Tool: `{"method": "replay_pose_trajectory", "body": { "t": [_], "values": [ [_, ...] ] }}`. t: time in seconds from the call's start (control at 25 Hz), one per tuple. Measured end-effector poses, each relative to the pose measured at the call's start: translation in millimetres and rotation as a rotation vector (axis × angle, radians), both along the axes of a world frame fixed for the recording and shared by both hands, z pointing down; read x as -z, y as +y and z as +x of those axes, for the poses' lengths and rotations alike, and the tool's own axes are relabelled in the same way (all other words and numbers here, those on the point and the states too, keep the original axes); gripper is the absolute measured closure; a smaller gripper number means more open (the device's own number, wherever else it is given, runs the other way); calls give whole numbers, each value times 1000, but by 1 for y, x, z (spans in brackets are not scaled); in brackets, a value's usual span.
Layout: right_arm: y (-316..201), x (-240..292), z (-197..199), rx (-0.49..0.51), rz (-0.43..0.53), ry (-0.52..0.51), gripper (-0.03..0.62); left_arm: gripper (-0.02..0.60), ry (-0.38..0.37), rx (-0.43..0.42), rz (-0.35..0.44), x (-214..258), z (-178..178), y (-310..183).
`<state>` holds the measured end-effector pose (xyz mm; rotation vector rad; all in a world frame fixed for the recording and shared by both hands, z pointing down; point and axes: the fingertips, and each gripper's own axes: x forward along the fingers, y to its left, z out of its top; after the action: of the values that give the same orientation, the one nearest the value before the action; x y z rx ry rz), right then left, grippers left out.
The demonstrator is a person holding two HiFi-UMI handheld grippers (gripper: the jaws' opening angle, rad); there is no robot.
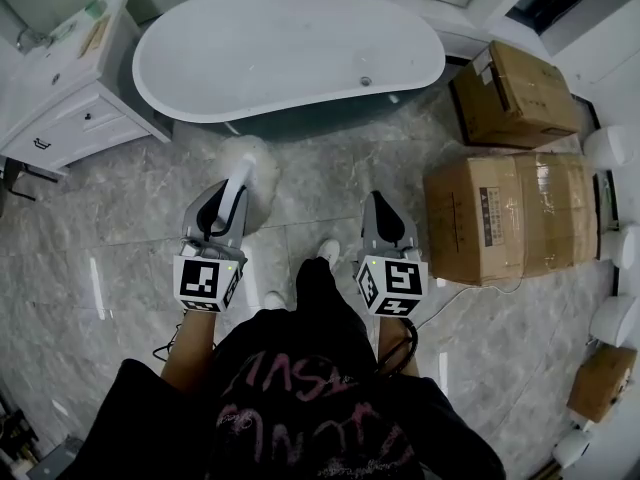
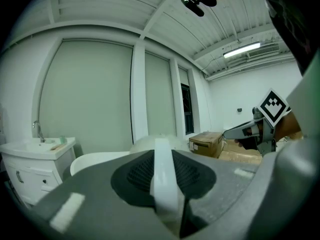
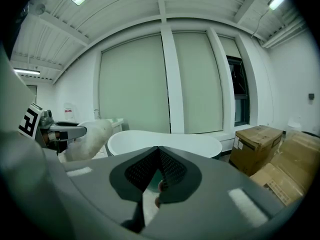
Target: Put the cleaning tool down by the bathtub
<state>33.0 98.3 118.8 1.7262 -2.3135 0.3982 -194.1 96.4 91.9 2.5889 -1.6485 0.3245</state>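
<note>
One cleaning tool [image 1: 246,164], one bathtub [image 1: 300,109], three cardboard boxes [image 1: 520,218].
Left tongs [image 1: 232,194] clamp the tool's white handle mid-frame, short of the tub's near edge; right tongs [image 1: 378,204] closed, empty; boxes crowd the right, open floor [image 1: 120,258] left.

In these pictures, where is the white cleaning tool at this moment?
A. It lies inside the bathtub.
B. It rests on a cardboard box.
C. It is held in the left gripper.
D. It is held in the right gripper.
C: the left gripper is shut on the cleaning tool, whose white handle runs between its jaws, while the right gripper is shut on nothing.
</note>
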Motion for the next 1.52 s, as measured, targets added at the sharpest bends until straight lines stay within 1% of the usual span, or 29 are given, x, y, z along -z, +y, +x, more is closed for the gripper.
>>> {"method": "replay_pose_trajectory", "body": {
  "t": [0.4, 0.56, 0.72, 0.84, 1.0, 1.52],
  "values": [
    [-85, -35, 60, 3, -69, -31, 580, 495, -34, -6, -91, -35, 62, -75],
    [-107, -48, 78, 17, -95, -41, 580, 495, -49, -7, -115, -45, 84, -94],
    [-122, -58, 91, 14, -110, -56, 580, 495, -52, -1, -144, -55, 96, -105],
    [-128, -65, 95, 14, -124, -62, 580, 495, -65, -7, -162, -62, 102, -111],
    [-134, -73, 97, 7, -136, -63, 580, 495, -55, -13, -183, -71, 105, -118],
    [-131, -102, 84, -82, -165, -65, 580, 495, -50, -107, -259, -113, 94, -132]
  ]
}}
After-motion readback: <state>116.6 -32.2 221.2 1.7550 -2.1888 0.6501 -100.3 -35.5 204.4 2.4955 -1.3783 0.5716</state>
